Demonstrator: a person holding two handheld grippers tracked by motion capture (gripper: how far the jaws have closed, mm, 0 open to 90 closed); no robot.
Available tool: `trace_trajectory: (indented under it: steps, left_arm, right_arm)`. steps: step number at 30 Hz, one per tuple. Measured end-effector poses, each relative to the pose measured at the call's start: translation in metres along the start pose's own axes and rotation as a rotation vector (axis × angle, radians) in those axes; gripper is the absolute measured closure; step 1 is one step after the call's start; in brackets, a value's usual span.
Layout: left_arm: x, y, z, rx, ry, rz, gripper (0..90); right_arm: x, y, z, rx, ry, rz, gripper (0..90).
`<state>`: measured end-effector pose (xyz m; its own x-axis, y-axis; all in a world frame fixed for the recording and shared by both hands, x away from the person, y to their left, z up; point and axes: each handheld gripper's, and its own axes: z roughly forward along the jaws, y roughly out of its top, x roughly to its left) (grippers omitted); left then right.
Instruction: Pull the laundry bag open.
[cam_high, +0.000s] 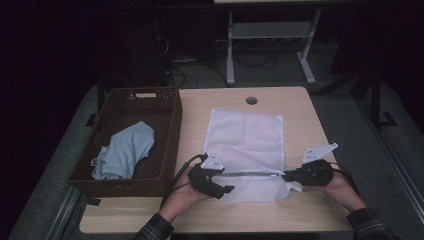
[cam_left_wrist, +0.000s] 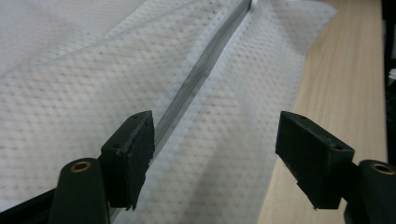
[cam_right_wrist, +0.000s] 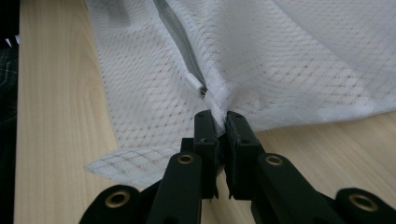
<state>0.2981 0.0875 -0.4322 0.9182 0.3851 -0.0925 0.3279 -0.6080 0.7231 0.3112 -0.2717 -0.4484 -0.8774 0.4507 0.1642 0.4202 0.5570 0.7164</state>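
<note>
Beyond the mesh bag (cam_high: 246, 145), basket (cam_high: 131, 140) with cloth (cam_high: 126, 149).

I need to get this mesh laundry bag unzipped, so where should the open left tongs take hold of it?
Grip the mesh laundry bag beside the grey zipper, at its left end, coming from above. The right tongs already pinch the fabric by the zipper pull, and the left tongs stand open over the zipper line there.

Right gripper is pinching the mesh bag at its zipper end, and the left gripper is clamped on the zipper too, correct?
Not quite. The right gripper does pinch the mesh bag at the zipper end, but the left gripper is open: the left gripper view shows its jaws standing wide apart over the bag, clamped on nothing.
</note>
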Motion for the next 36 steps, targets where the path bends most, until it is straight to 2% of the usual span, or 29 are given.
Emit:
trace_trajectory:
  steps: [6,15,20,29,36]
  left_arm:
    - [-0.007,0.01,0.004,-0.016,-0.056,0.017,25.1]
    - [-0.018,0.031,0.019,-0.033,-0.131,0.043,32.2]
    - [-0.019,0.036,0.023,-0.039,-0.15,0.044,37.3]
    - [-0.02,0.044,0.034,-0.027,-0.169,0.053,39.8]
    - [-0.019,0.05,0.039,-0.041,-0.182,0.055,40.8]
  right_arm:
    - [0.004,0.004,-0.002,-0.015,0.006,-0.005,83.5]
    - [0.013,0.008,0.0,-0.019,0.005,-0.01,83.5]
    - [0.017,0.009,-0.003,-0.026,-0.007,0.008,83.5]
    - [0.02,0.006,-0.008,-0.063,-0.023,0.048,83.5]
    - [0.023,0.006,-0.005,-0.06,0.001,0.02,83.5]
